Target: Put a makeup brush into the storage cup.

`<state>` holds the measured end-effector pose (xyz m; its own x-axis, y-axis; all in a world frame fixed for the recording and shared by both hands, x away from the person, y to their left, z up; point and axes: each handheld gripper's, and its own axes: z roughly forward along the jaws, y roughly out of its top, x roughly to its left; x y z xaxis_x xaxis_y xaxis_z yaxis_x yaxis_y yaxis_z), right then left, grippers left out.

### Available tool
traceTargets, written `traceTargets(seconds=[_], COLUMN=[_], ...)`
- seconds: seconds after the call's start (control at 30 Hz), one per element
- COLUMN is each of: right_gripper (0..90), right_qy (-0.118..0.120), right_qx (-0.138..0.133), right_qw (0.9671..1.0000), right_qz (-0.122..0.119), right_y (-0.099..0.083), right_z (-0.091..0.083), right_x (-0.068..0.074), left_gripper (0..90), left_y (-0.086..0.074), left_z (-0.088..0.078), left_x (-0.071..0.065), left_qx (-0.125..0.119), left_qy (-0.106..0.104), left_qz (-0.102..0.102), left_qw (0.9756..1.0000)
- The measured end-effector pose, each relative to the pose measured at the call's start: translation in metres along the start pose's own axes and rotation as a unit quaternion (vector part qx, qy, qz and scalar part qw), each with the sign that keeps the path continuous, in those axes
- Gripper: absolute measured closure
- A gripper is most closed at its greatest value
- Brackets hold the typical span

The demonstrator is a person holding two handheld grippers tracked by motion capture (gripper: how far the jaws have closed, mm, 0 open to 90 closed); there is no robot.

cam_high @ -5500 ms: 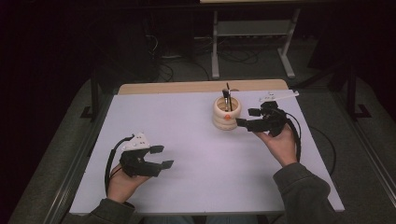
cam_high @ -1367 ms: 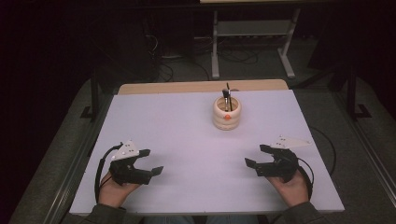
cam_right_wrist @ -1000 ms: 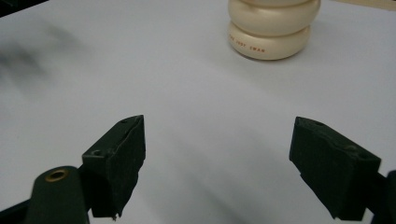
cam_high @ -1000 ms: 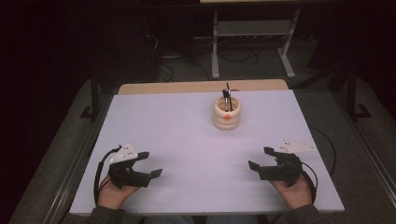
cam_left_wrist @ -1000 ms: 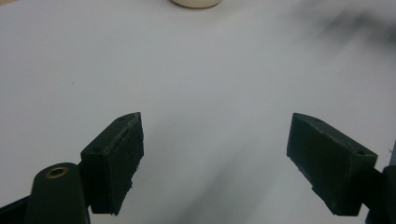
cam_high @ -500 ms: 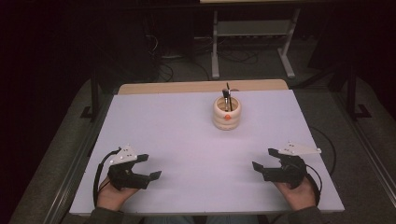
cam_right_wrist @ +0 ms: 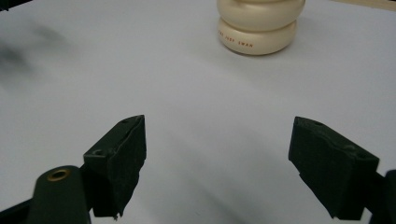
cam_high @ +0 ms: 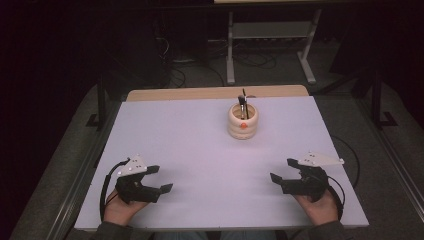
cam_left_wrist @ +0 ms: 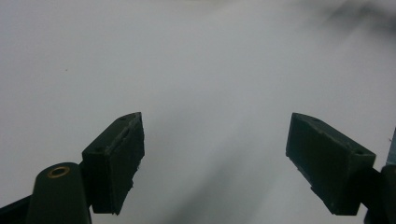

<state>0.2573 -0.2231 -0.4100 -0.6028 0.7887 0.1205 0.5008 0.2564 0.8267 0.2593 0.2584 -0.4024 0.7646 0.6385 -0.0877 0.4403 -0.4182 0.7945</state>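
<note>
Now, from above I see my left gripper point(cam_high: 156, 178) lower left and right gripper point(cam_high: 284, 170) lower right, both spread and empty; the cream ribbed ceramic holder point(cam_high: 243, 121) sits upper centre. In the right gripper view, it tops the frame point(cam_right_wrist: 258, 27).

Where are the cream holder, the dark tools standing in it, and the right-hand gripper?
cream holder point(cam_high: 243, 121): high view, on its ribbed side wall.
dark tools point(cam_high: 242, 103): high view, on the part above the rim.
right gripper point(cam_high: 284, 170): high view, midway between its open fingertips.
</note>
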Motion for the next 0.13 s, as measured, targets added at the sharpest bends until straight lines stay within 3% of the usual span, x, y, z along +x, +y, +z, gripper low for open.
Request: traceTargets(seconds=[0.13], right_gripper=[18.4], right_qy=[0.0], right_qx=[-0.004], right_qw=[1.0], right_qz=[-0.007], right_y=[0.0008], right_z=[-0.0006], right_x=[-0.0009], left_gripper=[19.2], left_y=[0.0], left_z=[-0.0001], left_x=[0.0004], left_qx=[-0.001], left_qy=[-0.001], left_qz=[-0.001], left_qw=[1.0])
